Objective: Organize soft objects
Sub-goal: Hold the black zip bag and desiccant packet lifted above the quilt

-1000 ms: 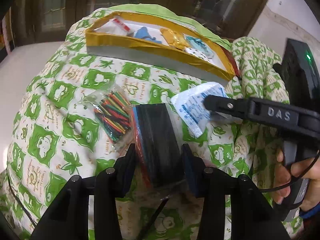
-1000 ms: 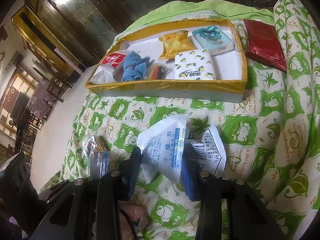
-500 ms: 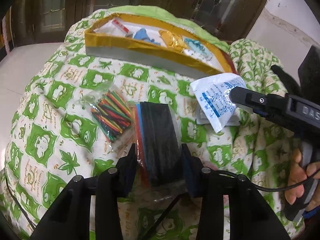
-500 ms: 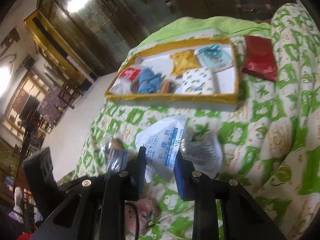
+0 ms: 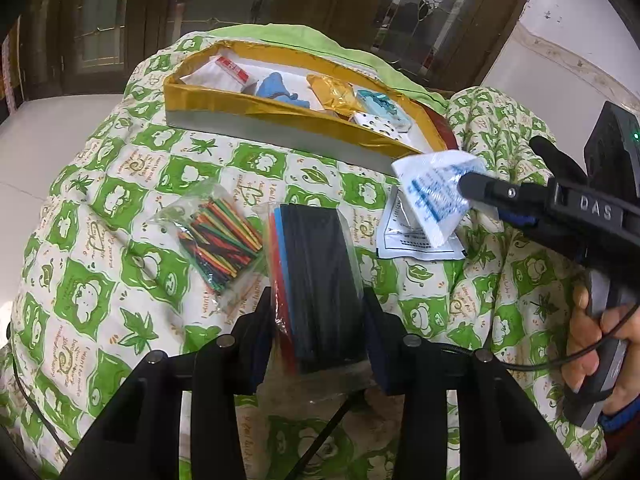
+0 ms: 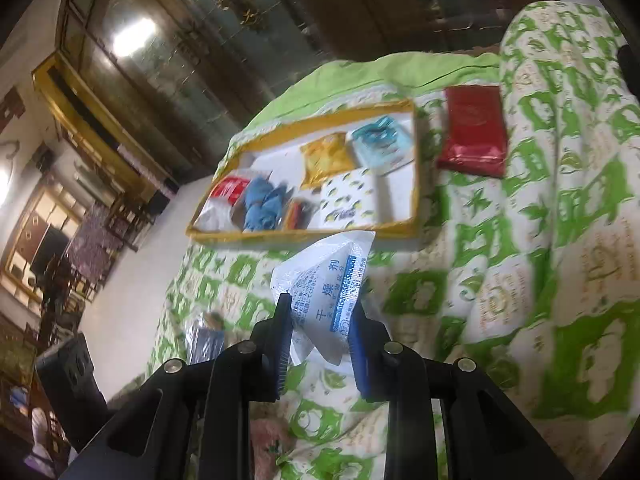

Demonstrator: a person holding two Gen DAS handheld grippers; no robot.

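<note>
My left gripper (image 5: 318,304) is shut on a clear bag of black, blue and red sheets (image 5: 316,276), held over the green frog-print quilt (image 5: 100,200). My right gripper (image 6: 320,316) is shut on a white desiccant packet with blue print (image 6: 326,292) and holds it in the air in front of the gold-edged tray (image 6: 416,200). That packet (image 5: 434,192) and the right gripper (image 5: 480,190) also show in the left wrist view, near the tray's right corner (image 5: 400,148). The tray holds several soft packets and a blue cloth (image 6: 262,204).
A bag of coloured sticks (image 5: 218,240) lies on the quilt left of my left gripper. A second white packet (image 5: 404,232) lies flat under the raised one. A red pouch (image 6: 472,136) lies right of the tray. The quilt rises in a fold at the right.
My right gripper has lifted the desiccant packet off the quilt and carried it toward the tray, leaving the second white packet behind. The left gripper still holds its bag and barely moved.
</note>
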